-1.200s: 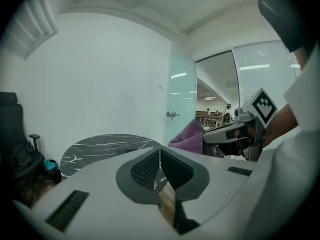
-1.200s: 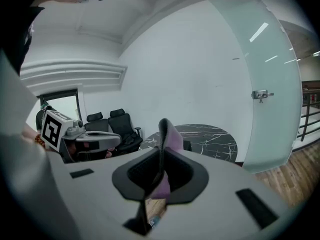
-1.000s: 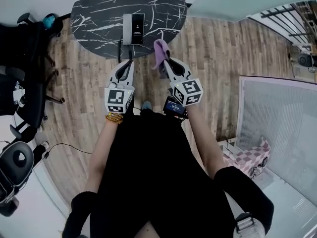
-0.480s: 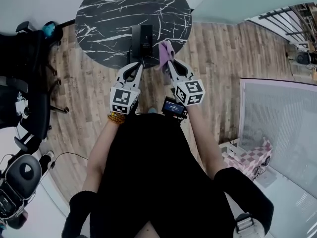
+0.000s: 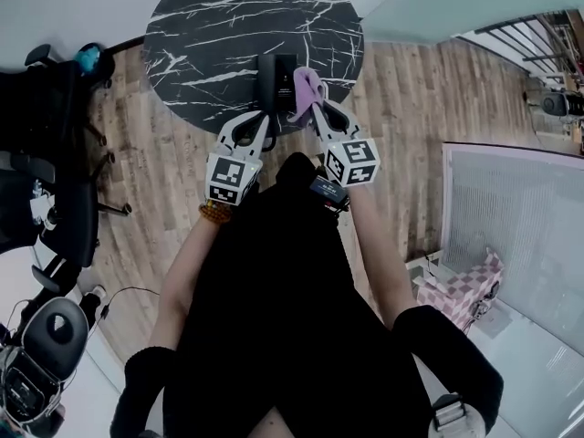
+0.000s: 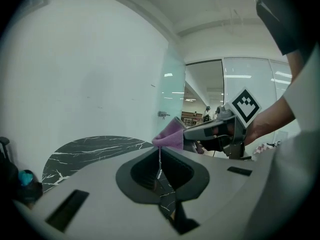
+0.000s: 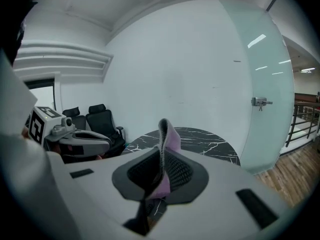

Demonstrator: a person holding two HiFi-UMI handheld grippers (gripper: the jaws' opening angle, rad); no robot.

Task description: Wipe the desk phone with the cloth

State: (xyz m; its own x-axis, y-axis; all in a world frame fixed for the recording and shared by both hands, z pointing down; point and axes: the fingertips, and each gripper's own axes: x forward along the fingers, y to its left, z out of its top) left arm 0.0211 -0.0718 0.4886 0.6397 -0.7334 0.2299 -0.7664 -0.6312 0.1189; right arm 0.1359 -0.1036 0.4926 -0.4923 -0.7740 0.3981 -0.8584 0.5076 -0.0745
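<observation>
At the near edge of the marble table (image 5: pixel 201 26), the desk phone (image 5: pixel 276 80) is lying long axis near-to-far, just left of the cloth (image 5: pixel 307 84) I'm clamping in my right gripper (image 5: pixel 315 108), while my left gripper (image 5: pixel 263 121), jaws together on nothing, is hovering just short of it.

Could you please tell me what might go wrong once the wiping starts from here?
1. The desk phone sits near the front edge of the table, and nothing steadies it. The left gripper is shut on nothing, so a firm wipe might push the phone off.
2. The right gripper pinches only a fold of the cloth, which could slip from the jaws.
</observation>
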